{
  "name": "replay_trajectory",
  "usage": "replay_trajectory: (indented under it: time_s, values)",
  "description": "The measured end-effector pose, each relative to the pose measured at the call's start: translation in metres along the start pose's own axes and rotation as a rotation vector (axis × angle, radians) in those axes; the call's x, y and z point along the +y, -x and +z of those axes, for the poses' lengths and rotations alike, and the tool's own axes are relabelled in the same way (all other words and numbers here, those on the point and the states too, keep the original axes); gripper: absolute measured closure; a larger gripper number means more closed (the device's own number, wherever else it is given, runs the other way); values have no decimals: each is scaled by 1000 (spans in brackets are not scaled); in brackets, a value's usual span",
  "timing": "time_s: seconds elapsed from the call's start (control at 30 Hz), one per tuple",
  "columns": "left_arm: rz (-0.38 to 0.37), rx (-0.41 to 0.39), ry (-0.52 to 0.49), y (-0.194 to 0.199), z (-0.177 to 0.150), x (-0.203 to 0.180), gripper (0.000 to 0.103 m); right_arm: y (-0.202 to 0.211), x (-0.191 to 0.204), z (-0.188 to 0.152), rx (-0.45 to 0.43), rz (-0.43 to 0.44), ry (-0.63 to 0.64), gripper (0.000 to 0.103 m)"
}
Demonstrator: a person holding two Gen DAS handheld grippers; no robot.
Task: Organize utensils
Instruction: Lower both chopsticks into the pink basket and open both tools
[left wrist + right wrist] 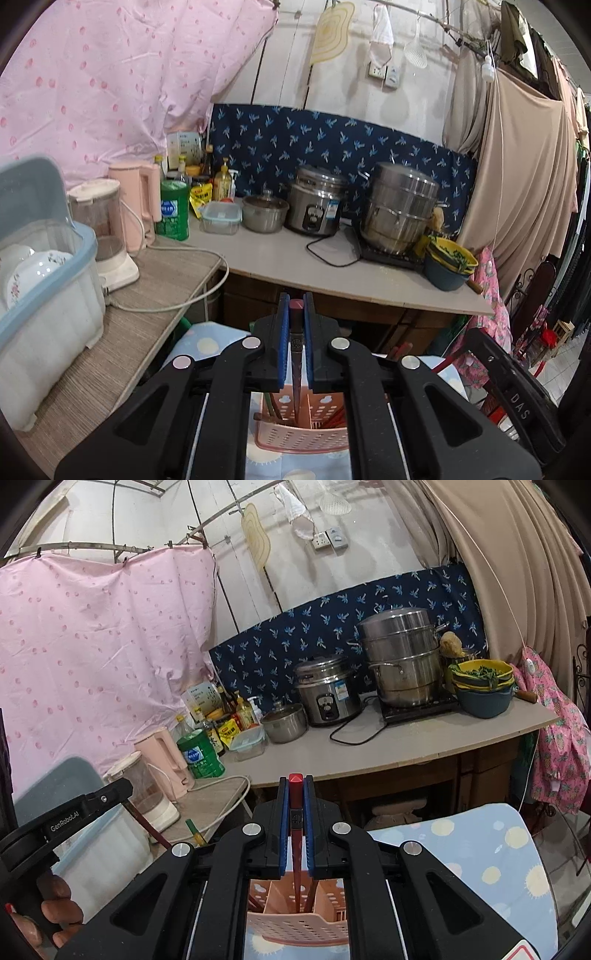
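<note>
A: Start with your left wrist view. What do you have?

B: Your left gripper (295, 301) is clamped on 1 dark chopstick (296, 354), pinched between the blue pads (283, 332). Its pinkish end sticks up above the fingertips, and the shaft runs down into the pink holder (301, 432) just below. That holder stands on the blue dotted cloth (207, 343), with more sticks leaning inside it.

A: And around you in that view?

B: To your left sits a covered dish rack (48, 266) holding plates; beside it a blender (105, 236) and a pink kettle (138, 206). On the grey counter (295, 258) beyond stand a rice cooker (317, 203) and a stacked steel steamer (400, 208).

A: Now the right wrist view.

B: Your right gripper (295, 784) is closed on a red chopstick (294, 845) — its red tip pokes out above the jaws, and the lower part reaches into the same pink holder (299, 919), in a compartment near the middle divider. At the left edge you can see your left hand (48, 912) around the black handle of the other gripper (74, 816), with its chopstick angling down beneath it.
</note>
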State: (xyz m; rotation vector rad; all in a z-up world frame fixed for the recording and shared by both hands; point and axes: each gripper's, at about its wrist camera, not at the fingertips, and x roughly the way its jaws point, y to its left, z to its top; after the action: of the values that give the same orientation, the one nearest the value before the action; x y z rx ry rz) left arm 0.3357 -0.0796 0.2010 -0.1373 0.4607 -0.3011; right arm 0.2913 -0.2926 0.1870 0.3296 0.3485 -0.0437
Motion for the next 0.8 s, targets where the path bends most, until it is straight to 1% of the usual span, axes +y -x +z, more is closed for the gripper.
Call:
replay_trajectory:
  time_s: [0.27,0.37,0.43,0.47,0.5,0.57,0.63,0.7,0.8]
  values:
    - [0,60,-9,-23,-20,0,96,-27,-6,-27,76,-15,6,96]
    - [3,72,-17,-27,-25,0,94,-28,-8,-31,80,-26,1,95]
    - [17,75,-17,-28,-26,1,81,-26,-10,-31,74,-29,-4,91]
    - [22,74,-12,-28,-27,2,69,-25,-10,-31,73,-29,-6,91]
    - [27,71,-6,-26,-28,4,63,-24,-11,-31,72,-27,-9,91]
    - [32,70,-3,-24,-29,6,62,-21,-12,-31,69,-24,-13,89]
    - [38,72,-1,-22,-31,7,60,-16,-13,-30,61,-24,-12,83]
    - [48,71,-2,-18,-32,8,55,-11,-12,-30,52,-25,-12,80]
    - [55,69,-8,-11,-36,8,52,-3,-11,-31,46,-18,-16,78]
